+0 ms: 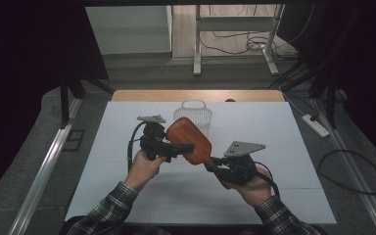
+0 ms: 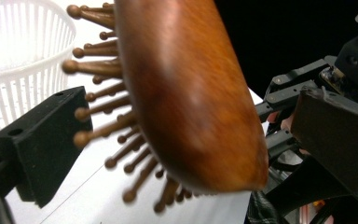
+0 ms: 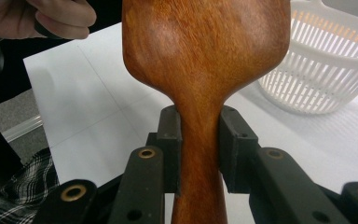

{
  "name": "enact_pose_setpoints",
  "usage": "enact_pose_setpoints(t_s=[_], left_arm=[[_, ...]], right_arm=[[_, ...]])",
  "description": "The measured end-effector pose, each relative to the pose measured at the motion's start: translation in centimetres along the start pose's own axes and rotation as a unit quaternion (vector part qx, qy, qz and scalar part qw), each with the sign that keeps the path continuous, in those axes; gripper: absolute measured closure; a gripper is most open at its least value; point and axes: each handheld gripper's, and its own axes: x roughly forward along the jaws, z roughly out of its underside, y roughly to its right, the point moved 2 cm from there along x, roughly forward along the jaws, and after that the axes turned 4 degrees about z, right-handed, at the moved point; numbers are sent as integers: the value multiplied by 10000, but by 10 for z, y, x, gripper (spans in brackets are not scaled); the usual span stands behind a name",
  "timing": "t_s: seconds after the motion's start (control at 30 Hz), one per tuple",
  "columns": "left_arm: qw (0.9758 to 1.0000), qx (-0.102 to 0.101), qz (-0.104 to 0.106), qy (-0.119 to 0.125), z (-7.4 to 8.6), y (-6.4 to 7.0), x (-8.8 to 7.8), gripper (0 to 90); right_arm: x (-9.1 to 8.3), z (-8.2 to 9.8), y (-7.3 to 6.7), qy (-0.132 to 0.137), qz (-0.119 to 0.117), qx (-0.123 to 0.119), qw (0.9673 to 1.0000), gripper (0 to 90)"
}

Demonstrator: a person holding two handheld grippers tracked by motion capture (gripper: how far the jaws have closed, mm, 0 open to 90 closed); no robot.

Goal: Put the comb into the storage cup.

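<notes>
A brown wooden paddle hairbrush (image 1: 188,139) hangs tilted above the white table, head toward the far left. My right gripper (image 1: 211,164) is shut on its handle; in the right gripper view both pads (image 3: 170,135) press the narrow neck of the brush (image 3: 205,56). My left gripper (image 1: 183,145) reaches in from the left with its jaws standing wide on either side of the brush head. In the left gripper view the left pad (image 2: 42,144) sits beside the tips of the round-tipped bristles, and the brush's smooth back (image 2: 191,93) stands apart from the other jaw.
A small white slotted basket (image 1: 193,115) stands on the table behind the brush, near the far edge. The table's white sheet (image 1: 127,196) has free room all around. A power strip (image 1: 316,125) and cables lie on the floor to the right.
</notes>
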Motion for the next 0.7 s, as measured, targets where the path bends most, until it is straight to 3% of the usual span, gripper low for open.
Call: enact_pose_setpoints(t_s=[0.23, 0.37, 0.5, 0.7], left_arm=[[9999, -58, 119, -69, 0, 0, 2, 18], [9993, -165, 347, -19, 1, -1, 0, 134], [9989, -268, 380, -36, 2, -3, -2, 255], [9956, -659, 670, 34, 4, -9, -4, 357]], right_arm=[[1, 0, -2, 19, 1, -57, 10000, 721], [2, 0, -4, 8, 4, -98, 10000, 721], [2, 0, -4, 28, -7, -112, 9999, 721], [4, 1, -5, -40, -27, -147, 9999, 721]])
